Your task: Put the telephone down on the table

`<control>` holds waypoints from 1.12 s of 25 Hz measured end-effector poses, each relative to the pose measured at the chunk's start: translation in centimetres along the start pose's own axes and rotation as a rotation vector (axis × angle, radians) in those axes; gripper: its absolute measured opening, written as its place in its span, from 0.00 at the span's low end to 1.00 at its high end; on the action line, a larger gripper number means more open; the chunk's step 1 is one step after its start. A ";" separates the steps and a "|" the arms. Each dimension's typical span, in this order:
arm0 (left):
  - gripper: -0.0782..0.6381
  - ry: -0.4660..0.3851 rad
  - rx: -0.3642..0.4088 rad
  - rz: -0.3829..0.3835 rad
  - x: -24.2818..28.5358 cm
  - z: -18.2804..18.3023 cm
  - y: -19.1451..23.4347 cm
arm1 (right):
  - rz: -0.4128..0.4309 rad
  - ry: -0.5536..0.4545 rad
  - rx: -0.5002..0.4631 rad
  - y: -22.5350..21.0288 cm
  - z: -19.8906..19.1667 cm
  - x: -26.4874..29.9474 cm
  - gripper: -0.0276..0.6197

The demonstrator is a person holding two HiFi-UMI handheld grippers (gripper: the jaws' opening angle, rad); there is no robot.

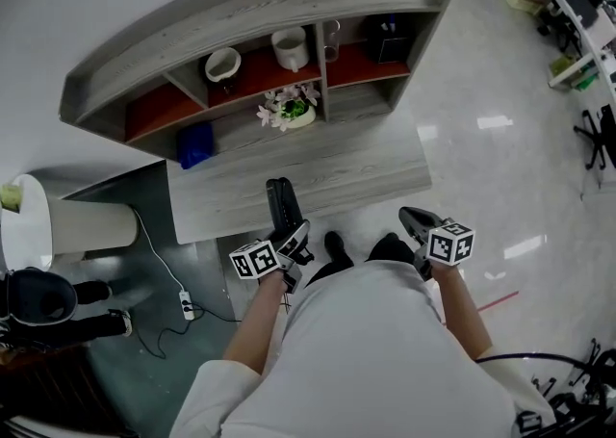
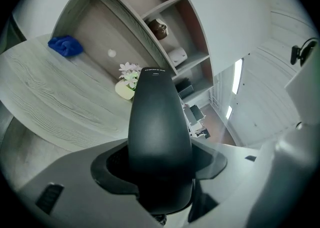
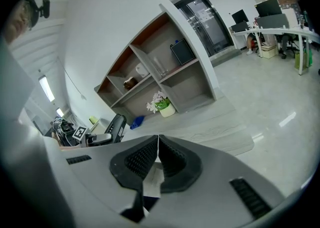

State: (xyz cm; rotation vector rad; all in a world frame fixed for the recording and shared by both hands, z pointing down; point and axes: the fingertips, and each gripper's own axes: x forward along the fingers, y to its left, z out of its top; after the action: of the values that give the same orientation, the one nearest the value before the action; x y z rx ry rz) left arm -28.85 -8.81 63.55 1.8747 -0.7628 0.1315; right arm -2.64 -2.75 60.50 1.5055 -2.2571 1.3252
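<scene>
Head view: grey wooden table (image 1: 366,171) with a curved shelf unit (image 1: 241,12) at its back. On the shelves are a white bowl (image 1: 222,64), a mug (image 1: 290,47) and a black box (image 1: 389,39). On the tabletop are a flower pot (image 1: 292,109) and a blue cloth (image 1: 195,144), both well apart from the grippers. A power strip (image 1: 187,305) lies on the floor to the left. The left gripper (image 1: 291,240) holds the black telephone (image 1: 281,203) at the table's near edge, pointing away from the person; the handset is not lying flat. The left forearm reaches forward. The right gripper (image 1: 416,222) sits by the table's front edge, forearm out beside the body.

Left gripper view: jaws fairly wide, clamped on the lower end of the telephone (image 2: 159,122), which fills the middle (upper end tilted up). Table (image 2: 55,96), blue cloth (image 2: 65,46) and flower pot (image 2: 126,84) are beyond it, with nothing in between.

Right gripper view: right gripper (image 3: 158,144) has its pads pressed together with nothing between them. Beyond are the table (image 3: 220,132) and flower pot (image 3: 162,104); the telephone (image 3: 116,127) shows at left.
</scene>
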 end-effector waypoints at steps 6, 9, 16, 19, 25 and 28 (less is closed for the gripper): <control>0.54 -0.013 0.006 0.021 2.0 0.9 -1.1 | 0.005 0.009 0.002 -2.1 1.7 0.1 0.07; 0.54 -0.025 -0.021 0.033 3.4 0.8 -1.6 | 0.021 0.029 -0.005 -3.2 2.6 0.1 0.07; 0.54 -0.022 -0.050 0.043 8.7 -0.1 -3.7 | 0.038 0.073 -0.035 -7.5 5.5 -1.2 0.07; 0.54 -0.021 -0.051 0.058 11.2 -0.2 -4.6 | 0.046 0.087 -0.051 -9.2 6.6 -1.5 0.07; 0.54 0.009 -0.045 0.100 16.0 -0.7 -5.6 | 0.048 0.113 -0.046 -12.2 7.6 -1.7 0.07; 0.54 0.020 -0.039 0.111 18.2 -0.9 -6.3 | 0.056 0.133 -0.060 -13.3 8.1 -1.8 0.07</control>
State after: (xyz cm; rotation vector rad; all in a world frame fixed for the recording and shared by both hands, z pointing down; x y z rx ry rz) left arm -10.69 -14.60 66.68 1.7920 -0.8500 0.2035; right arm 11.65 -8.88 62.50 1.3034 -2.2501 1.3173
